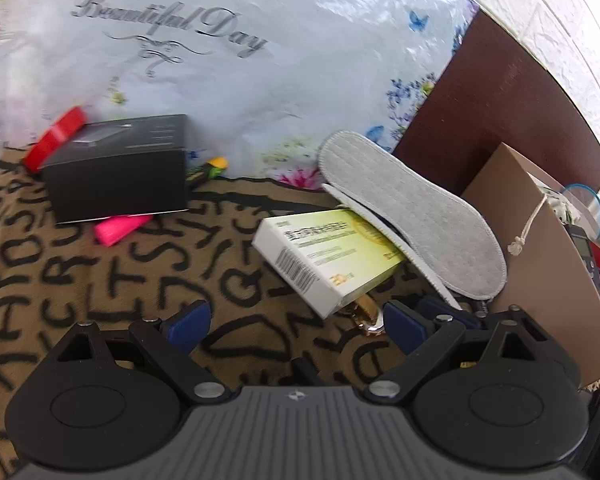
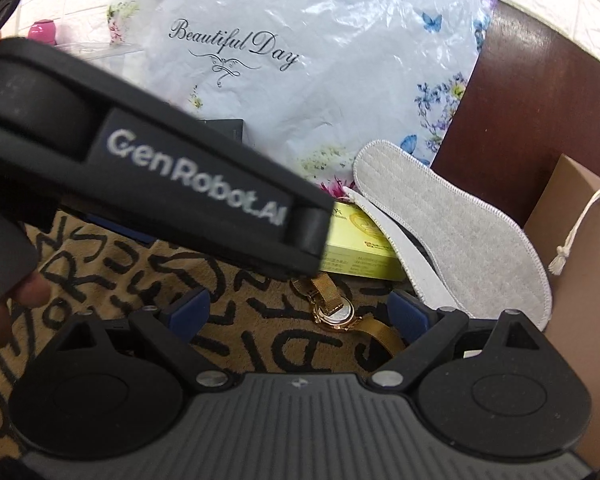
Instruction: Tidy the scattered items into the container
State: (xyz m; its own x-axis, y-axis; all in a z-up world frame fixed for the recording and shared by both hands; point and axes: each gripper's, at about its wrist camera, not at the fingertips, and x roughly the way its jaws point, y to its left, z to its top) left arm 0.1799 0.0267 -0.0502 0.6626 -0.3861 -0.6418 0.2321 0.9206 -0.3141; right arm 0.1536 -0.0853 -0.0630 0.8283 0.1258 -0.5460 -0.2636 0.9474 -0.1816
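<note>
Left wrist view: the left gripper (image 1: 296, 320) stands wide apart with nothing between its blue pads, low over a brown cloth (image 1: 100, 280) printed with black letters that covers the bench. At 12 o'clock lies a white plastic bag (image 1: 228, 80) with butterflies and the script "Beautiful Day". At 10 o'clock a black box (image 1: 118, 168) rests on a pink marker (image 1: 120, 229), with a red band (image 1: 54, 138) at its far left corner. Just ahead at 1 o'clock a white and green medicine box (image 1: 324, 256) with a barcode lies under a grey insole (image 1: 412, 208). At 3 o'clock stands a brown paper bag (image 1: 540, 264) with a white cord handle.

Right wrist view: the right gripper (image 2: 298, 314) is likewise spread wide and holds nothing; a gold watch (image 2: 336, 312) lies on the cloth between its fingers. From 9 o'clock the other gripper's body crosses, marked "GenRobot.AI". The "Beautiful Day" bag sits at 12, the insole at 2, the paper bag at 3.
</note>
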